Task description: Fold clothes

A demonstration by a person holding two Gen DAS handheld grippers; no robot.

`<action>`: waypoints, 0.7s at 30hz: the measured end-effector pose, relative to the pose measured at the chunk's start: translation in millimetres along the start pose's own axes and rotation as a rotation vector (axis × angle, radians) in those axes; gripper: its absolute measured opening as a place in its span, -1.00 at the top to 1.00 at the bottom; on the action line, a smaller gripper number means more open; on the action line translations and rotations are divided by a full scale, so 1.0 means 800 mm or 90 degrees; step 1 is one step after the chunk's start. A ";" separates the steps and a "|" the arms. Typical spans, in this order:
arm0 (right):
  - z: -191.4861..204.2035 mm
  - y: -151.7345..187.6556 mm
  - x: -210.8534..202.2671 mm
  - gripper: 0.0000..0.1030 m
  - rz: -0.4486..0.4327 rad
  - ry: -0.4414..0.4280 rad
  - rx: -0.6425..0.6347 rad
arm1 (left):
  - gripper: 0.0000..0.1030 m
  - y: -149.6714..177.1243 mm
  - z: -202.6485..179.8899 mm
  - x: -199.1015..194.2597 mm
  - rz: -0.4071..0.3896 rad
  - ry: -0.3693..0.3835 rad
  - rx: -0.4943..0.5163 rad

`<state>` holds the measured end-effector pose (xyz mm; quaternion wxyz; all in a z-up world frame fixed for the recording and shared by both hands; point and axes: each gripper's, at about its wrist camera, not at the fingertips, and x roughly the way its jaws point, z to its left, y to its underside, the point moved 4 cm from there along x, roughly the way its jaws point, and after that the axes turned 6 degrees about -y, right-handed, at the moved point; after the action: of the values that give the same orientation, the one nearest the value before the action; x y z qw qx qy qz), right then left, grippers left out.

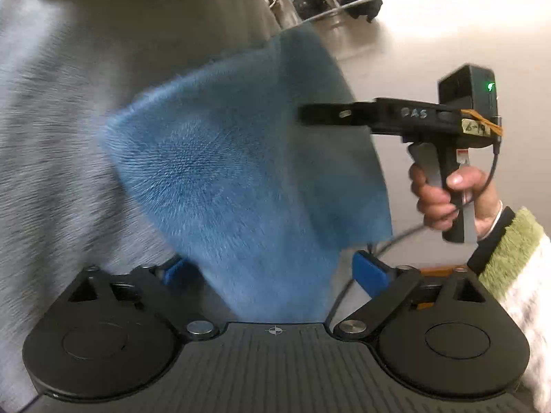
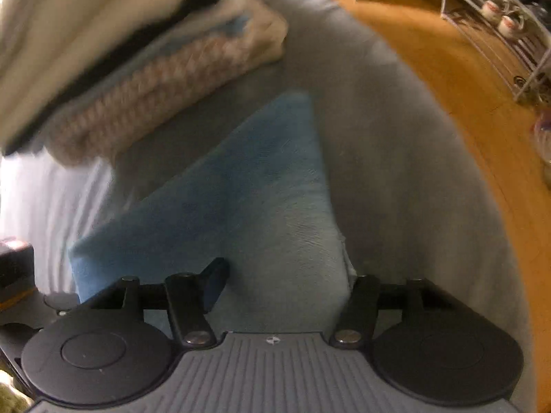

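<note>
The blue cloth (image 1: pixel 241 172) is one soft piece, lying on the grey cover (image 1: pixel 51 137); its near edge runs in between the fingers of your left gripper (image 1: pixel 272 272), which stand wide apart with their blue pads (image 1: pixel 370 275) clear of it on both sides; your right gripper (image 2: pixel 282 278) tips steeply down over the same cloth (image 2: pixel 241 189), and its jaws stand open too, one dark finger (image 2: pixel 215 284) lying on the cloth, no squeeze that you can see; your right hand (image 1: pixel 444 199) wraps around the black handle, with a fuzzy green and white sleeve (image 1: pixel 509 251) behind it; farther off sits one stack of folded clothes (image 2: pixel 137 86); past the cover is the orange floor (image 2: pixel 465 103) and one wire rack (image 2: pixel 499 17).
</note>
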<state>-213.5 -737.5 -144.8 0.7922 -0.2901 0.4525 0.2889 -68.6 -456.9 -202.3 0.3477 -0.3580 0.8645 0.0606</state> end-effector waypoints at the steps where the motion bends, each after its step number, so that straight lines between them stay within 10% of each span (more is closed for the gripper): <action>1: -0.010 0.004 -0.021 -0.24 -0.036 0.013 0.023 | -0.93 0.004 0.005 -0.015 -0.012 -0.011 0.000; 8: -0.004 0.076 -0.164 -0.11 -0.318 0.027 0.144 | -0.72 0.018 0.014 -0.130 -0.140 -0.143 0.095; 11: 0.040 0.113 -0.150 0.02 -0.310 0.015 0.148 | -0.48 -0.002 -0.013 -0.137 -0.153 -0.168 0.182; 21: 0.052 0.217 -0.062 -0.24 -0.349 -0.068 0.449 | -0.37 -0.051 -0.008 -0.063 -0.098 -0.177 0.130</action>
<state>-336.8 -601.8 -117.8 0.9121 -0.0965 0.3885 -0.0891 -19.8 -460.3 -158.8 0.5018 -0.3741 0.7799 -0.0051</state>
